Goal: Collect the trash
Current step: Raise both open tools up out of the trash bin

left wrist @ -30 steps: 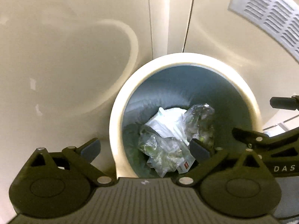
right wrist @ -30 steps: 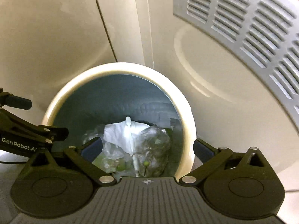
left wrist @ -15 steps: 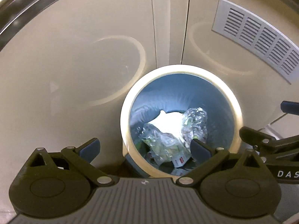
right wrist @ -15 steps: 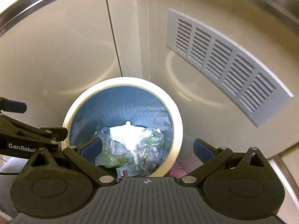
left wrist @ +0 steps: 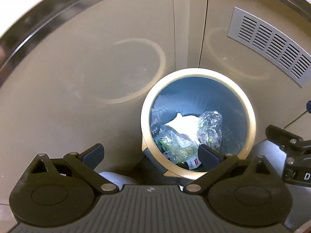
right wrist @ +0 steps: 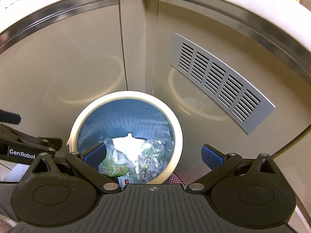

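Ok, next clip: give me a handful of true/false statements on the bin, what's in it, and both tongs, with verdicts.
1. The trash bin has a cream rim and a blue-grey liner inside. True.
2. The bin is empty. False: it holds clear plastic bags and a white crumpled bag.
3. The left tongs are open with nothing between the fingers. True.
4. The right tongs are shut on a plastic bag. False: they are open and hold nothing; the bags lie down in the bin.
5. A grey slotted vent panel sits on the cabinet front, to the right of the bin. True.
6. The bin lies tipped on its side. False: it stands upright, its opening facing up.
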A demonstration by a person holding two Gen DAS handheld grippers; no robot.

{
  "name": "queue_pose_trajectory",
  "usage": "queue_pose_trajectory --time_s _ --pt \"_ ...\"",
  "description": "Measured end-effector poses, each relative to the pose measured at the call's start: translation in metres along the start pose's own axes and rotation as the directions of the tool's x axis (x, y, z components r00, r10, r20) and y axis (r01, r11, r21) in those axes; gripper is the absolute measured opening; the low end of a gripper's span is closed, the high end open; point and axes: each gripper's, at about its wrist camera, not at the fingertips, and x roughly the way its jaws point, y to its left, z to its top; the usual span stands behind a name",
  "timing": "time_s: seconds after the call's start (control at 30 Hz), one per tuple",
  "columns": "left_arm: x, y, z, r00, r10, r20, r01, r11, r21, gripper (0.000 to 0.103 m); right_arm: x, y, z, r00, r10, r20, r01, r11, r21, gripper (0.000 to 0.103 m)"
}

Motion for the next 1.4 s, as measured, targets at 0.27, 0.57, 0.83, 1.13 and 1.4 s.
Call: queue_pose_trajectory --time_s 0.27,0.57,0.83,1.13,1.4 --pt "-0.01 0.004 0.001 1.0 0.004 0.007 -0.004 1.0 -0.016 0.103 -0.001 0.004 -0.003 1.0 0.001 -0.003 -0.001 1.0 -0.016 0.103" --pt "-0.016 0.0 0.0 1.0 0.009 0.022 -0.009 1.0 0.005 0.103 -0.003 0.002 -0.003 1.0 0.003 0.002 -0.003 1.0 -0.01 0.103" --pt "-0.016 -0.002 0.001 1.0 0.015 0.021 -0.015 1.0 0.015 0.103 -0.003 0.002 -0.002 1.0 0.007 0.002 -0.007 1.0 -0.01 0.103" --pt "-0.018 -0.003 0.0 1.0 0.019 0.023 -0.019 1.0 0.02 0.103 -0.003 0.001 -0.003 1.0 0.012 -0.001 -0.012 1.0 -0.005 0.103" --pt "-0.016 -0.002 0.001 1.0 0.02 0.022 -0.02 1.0 0.018 0.103 -0.003 0.001 -0.003 1.0 0.013 0.0 -0.013 1.0 -0.004 0.103"
